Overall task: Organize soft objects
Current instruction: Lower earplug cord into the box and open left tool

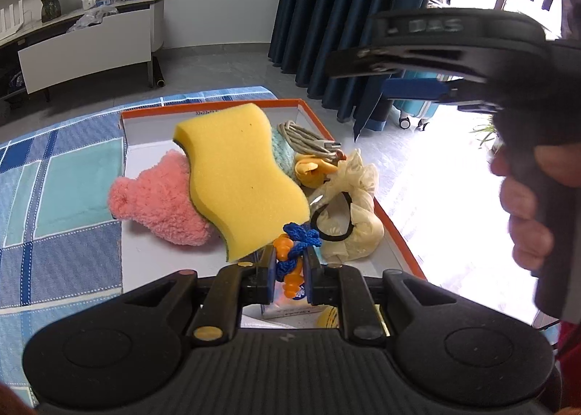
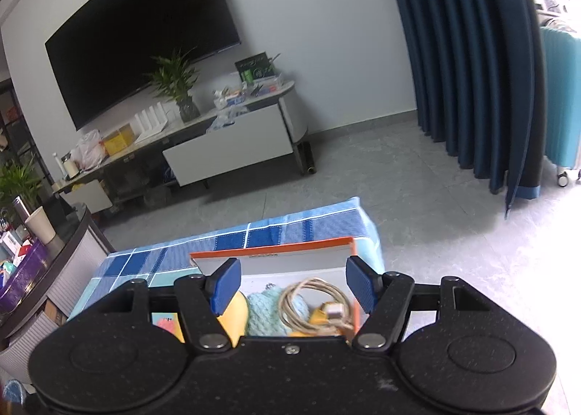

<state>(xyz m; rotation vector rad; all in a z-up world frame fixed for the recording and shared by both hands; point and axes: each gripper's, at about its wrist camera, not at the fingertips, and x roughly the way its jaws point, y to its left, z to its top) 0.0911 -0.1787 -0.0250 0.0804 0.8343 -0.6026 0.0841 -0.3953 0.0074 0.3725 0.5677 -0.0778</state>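
The left gripper (image 1: 288,264) is seen in its own view with the jaws closed on a blue cord (image 1: 297,244) carrying orange earplugs (image 1: 290,282), held above the near end of an orange-rimmed box (image 1: 394,233). The box rests on a blue checked cloth (image 1: 61,175).

Only the left wrist view shows the box's full contents: a yellow sponge (image 1: 236,175) lying tilted over a pink plush piece (image 1: 159,202), a pale teal plush piece (image 1: 285,155) behind it, a coiled beige cable (image 1: 308,141), a yellow soft toy (image 1: 312,170), and a cream scrunchie (image 1: 357,204) with a black hair band (image 1: 336,219) lying against it. The right gripper (image 1: 435,62) is also seen there from outside, blurred, gripped by a hand (image 1: 526,208) to the right of the box.

In the right wrist view, the right gripper (image 2: 292,284) is shown with its jaws spread wide and nothing between them. Beneath it only the far end of the box (image 2: 272,249) is visible, with the cable (image 2: 312,302) and teal plush (image 2: 267,313). A television (image 2: 141,33) is seen only here.
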